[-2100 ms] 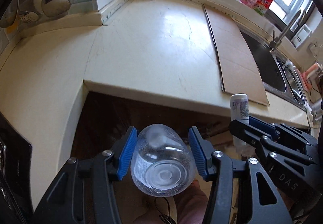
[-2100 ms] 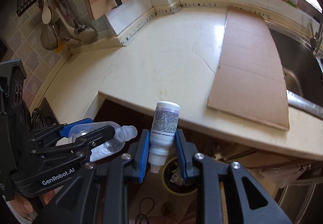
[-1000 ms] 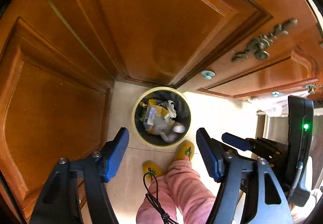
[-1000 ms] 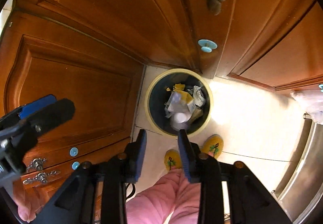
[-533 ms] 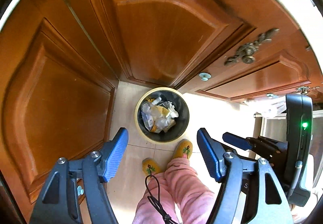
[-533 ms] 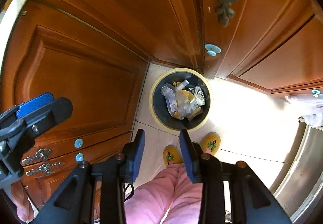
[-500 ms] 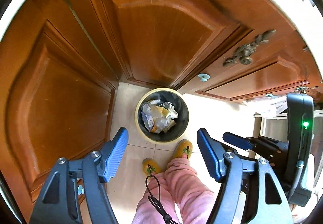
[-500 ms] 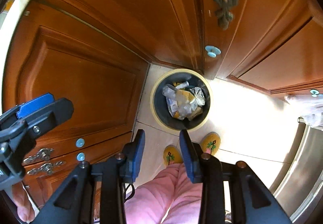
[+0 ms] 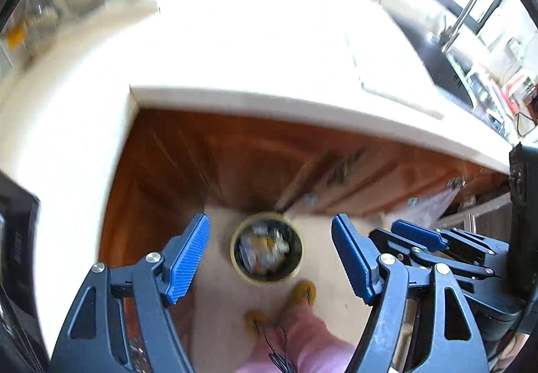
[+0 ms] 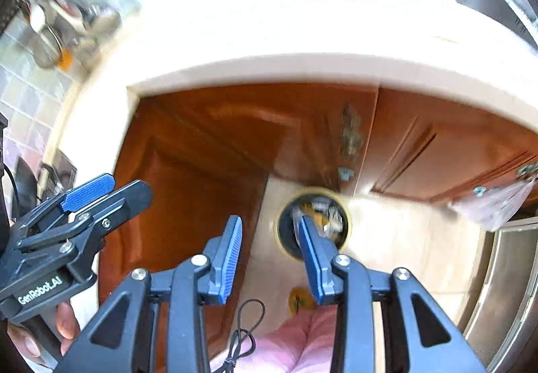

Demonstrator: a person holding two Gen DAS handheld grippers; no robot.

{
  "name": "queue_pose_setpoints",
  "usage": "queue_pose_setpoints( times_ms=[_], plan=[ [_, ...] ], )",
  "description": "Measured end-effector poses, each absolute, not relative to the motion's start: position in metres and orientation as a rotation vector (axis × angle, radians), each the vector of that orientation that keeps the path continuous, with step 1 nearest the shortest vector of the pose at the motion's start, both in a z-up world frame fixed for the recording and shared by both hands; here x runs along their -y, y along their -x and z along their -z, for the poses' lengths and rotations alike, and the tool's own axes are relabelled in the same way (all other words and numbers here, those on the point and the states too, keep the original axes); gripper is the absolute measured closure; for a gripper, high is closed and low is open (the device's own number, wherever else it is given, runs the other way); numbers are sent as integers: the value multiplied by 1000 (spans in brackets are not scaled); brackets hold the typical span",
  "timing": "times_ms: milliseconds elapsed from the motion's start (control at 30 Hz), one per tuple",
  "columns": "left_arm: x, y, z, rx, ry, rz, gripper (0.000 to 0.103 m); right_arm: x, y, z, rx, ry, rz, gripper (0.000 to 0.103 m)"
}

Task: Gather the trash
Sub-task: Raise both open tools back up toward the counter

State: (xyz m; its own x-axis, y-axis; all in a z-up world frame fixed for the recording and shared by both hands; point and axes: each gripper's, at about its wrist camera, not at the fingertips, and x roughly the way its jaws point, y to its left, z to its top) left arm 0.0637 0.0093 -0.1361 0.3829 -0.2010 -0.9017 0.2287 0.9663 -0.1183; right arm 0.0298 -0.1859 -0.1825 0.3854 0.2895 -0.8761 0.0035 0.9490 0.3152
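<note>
My left gripper (image 9: 270,257) is spread wide with nothing between its blue pads, and my right gripper (image 10: 270,258) is parted and bare too. Straight below on the floor sits the round bin (image 9: 268,277) with blurred trash (image 9: 264,247) heaped inside it. My yellow slippers (image 9: 304,293) stand just beside it, wooden cabinet doors (image 10: 208,151) behind, the pale countertop (image 9: 255,47) above.

Round yellow-rimmed trash bin (image 9: 267,251) on floor, holding blurred litter.
</note>
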Motion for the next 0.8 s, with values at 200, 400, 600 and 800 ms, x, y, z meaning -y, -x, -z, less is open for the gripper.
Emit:
queue_pose_setpoints(
  times_ms=[200,400,600,800],
  plan=[
    [1,-64,65,-934,-12,273,29,194,-17,113,-959,-260,-136,67],
    [15,-55,11,-751,8,279,18,211,-4,57,-785,-262,-88,67],
    [32,-42,-37,-682,-8,322,14,223,10,6,-681,-278,-74,67],
    [32,-20,-82,-632,-36,286,1,236,27,-28,-641,-311,-44,53]
  ],
)
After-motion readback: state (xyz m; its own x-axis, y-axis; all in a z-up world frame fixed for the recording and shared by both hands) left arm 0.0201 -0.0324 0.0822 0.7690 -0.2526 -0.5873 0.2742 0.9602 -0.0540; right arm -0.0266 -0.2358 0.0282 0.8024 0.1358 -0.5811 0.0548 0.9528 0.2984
